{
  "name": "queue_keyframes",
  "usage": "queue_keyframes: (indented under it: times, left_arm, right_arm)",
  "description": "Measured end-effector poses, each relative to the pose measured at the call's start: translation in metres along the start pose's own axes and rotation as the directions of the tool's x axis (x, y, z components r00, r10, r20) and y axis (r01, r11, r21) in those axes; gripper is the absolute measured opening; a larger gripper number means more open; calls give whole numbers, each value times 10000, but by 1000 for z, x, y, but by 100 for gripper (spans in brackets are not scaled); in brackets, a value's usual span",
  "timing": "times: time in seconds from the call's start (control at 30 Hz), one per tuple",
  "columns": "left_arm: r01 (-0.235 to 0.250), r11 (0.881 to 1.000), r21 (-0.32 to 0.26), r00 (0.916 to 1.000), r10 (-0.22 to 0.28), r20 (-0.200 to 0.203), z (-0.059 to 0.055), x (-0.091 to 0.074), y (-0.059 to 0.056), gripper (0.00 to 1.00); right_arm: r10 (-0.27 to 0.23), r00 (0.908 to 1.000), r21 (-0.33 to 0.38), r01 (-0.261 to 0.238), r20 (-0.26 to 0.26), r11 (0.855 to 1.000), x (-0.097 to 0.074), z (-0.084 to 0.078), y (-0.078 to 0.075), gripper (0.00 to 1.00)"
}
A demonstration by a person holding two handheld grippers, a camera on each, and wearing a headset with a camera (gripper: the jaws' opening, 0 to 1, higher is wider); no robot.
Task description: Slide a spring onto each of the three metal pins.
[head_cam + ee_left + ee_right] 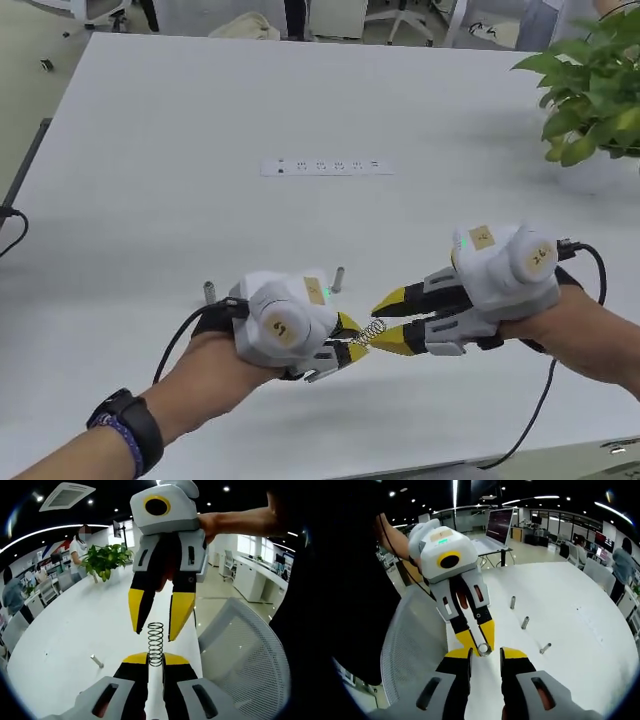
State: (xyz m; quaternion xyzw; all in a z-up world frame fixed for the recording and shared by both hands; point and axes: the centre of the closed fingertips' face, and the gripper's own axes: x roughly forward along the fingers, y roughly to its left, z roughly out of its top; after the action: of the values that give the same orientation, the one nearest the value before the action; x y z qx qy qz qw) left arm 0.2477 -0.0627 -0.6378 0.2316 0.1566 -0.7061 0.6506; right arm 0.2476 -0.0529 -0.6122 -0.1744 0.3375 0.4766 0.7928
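Shiny wire spring [155,644], dull metal pins [525,622], matt white table [200,150].

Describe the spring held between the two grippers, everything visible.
The spring is a small coil of bare silvery wire with open, even turns. It hangs above the white table, one end pinched in the shut left gripper, the free end reaching between the open right gripper's yellow-tipped jaws, which seem not to touch it.
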Motion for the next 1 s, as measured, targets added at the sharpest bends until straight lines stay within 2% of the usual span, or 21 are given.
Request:
queue_keyframes:
  times: [0.1, 0.27, 0.47, 0.53, 0.77, 0.93, 1.0]
  left_arm:
    - [43, 10000, 24, 10000, -43, 16, 1, 1, -1, 2]
    - [135, 9999, 34, 9999, -135, 48, 3, 4, -2, 2]
    - [300, 9994, 146, 9995, -301, 45, 5, 8, -6, 2]
    - [379, 9990, 218, 9993, -379, 10, 6, 8, -8, 2]
    - [586, 9972, 470, 9982, -581, -126, 5, 9, -12, 2]
    - [664, 9962, 562, 9977, -654, -196, 4, 9, -12, 2]
    - [699, 9959, 573, 9973, -686, -250, 3, 9, -12, 2]
  right_arm:
    - [82, 9992, -416, -98, -397, 9991, -1, -3, -1, 22]
    - [141, 9974, -741, -193, -700, 9971, -1, -4, -3, 23]
    - [414, 9910, -1399, -593, -1275, 9884, 1, -7, 2, 21]
    - [522, 9891, -1691, -754, -1376, 9827, 2, -8, 4, 19]
    - [815, 9800, -1975, -1176, -1818, 9732, 6, -15, 10, 18]
    - [978, 9775, -2298, -1403, -1868, 9631, 10, -16, 13, 9]
    - [997, 9766, -2322, -1436, -1907, 9620, 11, -17, 13, 9]
